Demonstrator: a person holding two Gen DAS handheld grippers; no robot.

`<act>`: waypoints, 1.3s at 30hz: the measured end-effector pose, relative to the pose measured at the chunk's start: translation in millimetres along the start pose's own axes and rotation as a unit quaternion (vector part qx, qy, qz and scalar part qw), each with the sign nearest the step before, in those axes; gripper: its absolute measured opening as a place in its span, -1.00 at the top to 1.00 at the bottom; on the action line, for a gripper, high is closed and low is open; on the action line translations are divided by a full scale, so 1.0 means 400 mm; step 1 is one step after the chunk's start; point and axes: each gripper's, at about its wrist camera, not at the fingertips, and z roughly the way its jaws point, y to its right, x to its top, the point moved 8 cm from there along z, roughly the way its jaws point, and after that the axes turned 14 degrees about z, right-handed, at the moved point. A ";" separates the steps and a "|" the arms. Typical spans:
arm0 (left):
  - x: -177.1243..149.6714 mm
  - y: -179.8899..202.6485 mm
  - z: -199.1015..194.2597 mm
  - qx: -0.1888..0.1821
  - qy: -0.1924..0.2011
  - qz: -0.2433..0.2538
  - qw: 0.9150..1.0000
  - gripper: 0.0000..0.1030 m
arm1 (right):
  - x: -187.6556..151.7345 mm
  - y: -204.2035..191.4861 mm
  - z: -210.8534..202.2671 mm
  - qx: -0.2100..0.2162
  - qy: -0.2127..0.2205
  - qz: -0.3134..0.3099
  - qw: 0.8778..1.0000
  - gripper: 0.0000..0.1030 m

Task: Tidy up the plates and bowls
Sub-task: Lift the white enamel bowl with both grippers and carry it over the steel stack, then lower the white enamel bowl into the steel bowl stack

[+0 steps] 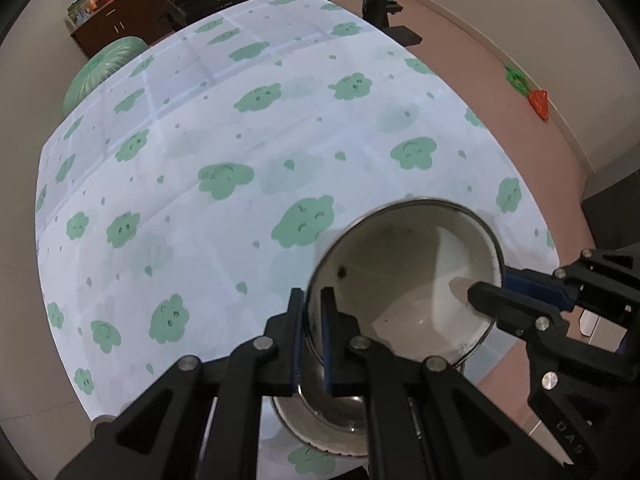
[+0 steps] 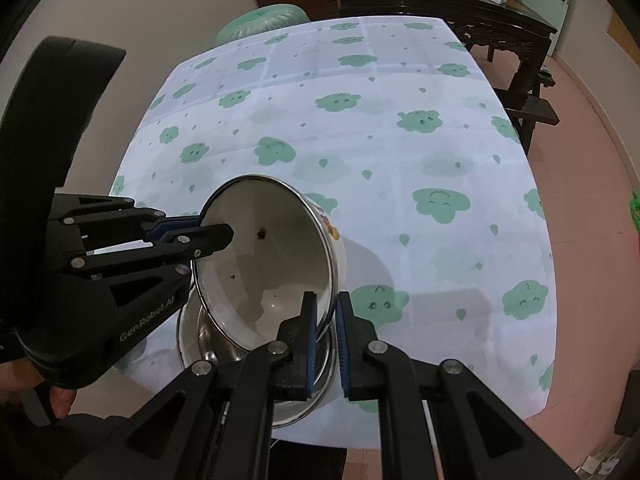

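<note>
We hold the white enamel bowl (image 1: 408, 276) between our two tools, tilted so its open mouth faces the cameras; our left tool (image 1: 312, 336) is clenched on the bowl's rim, one finger inside the wall and one outside; our right tool (image 2: 325, 344) grips the opposite side of the same rim in the same way, with the thin wall pinched between its blue pads (image 2: 310, 344); from the left tool the right one reaches in from the right, and from the right tool the left one (image 2: 208, 232) reaches in from the left; directly below the tools and the raised bowl a shiny steel bowl (image 2: 208, 344) rests on the desk (image 2: 400, 168), near its front edge; the desk wears a pale cloth printed with green clouds.
</note>
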 end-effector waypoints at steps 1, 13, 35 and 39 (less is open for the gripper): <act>-0.008 0.001 0.001 0.000 -0.001 0.000 1.000 0.92 | -0.007 -0.004 0.002 0.000 -0.003 -0.001 1.000 0.79; -0.069 0.011 0.012 0.003 -0.014 0.005 1.000 0.92 | -0.077 -0.032 0.029 -0.007 -0.030 -0.015 0.999 0.78; -0.117 0.018 0.040 0.005 -0.033 0.010 0.999 0.92 | -0.115 -0.050 0.061 -0.013 -0.054 -0.027 0.998 0.78; -0.125 0.024 0.049 0.005 -0.039 0.014 0.999 0.92 | -0.120 -0.049 0.065 -0.015 -0.058 -0.028 0.998 0.78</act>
